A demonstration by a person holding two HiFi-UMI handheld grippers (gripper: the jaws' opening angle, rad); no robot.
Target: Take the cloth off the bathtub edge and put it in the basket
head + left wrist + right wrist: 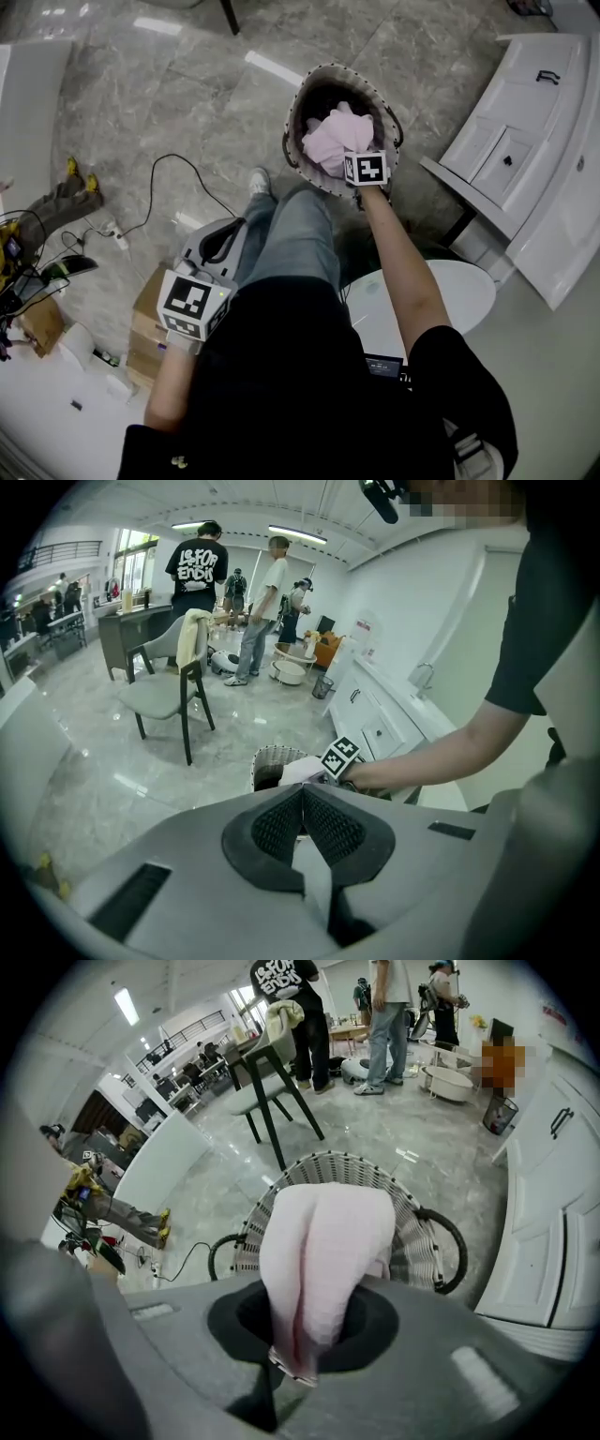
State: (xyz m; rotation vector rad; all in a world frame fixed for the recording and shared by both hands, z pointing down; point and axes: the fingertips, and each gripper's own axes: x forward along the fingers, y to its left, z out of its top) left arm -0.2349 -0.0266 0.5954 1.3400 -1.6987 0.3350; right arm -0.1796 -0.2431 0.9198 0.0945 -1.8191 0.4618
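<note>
Grey marble floor (141,103) carries woven round basket (292,112). Right tool (300,1335) clamps pink cloth (323,1241) above basket; left tool (302,808) closed, empty.

A grey marble floor (141,94) spreads across a bright room. A thin black cable (178,156) loops over it, near stacked cardboard boxes (141,328). A white cabinet (520,122) with dark handles lines the right side. Farther off stands a grey chair (167,694), a pale garment draped over its back, with several people (199,574) standing beyond.
</note>
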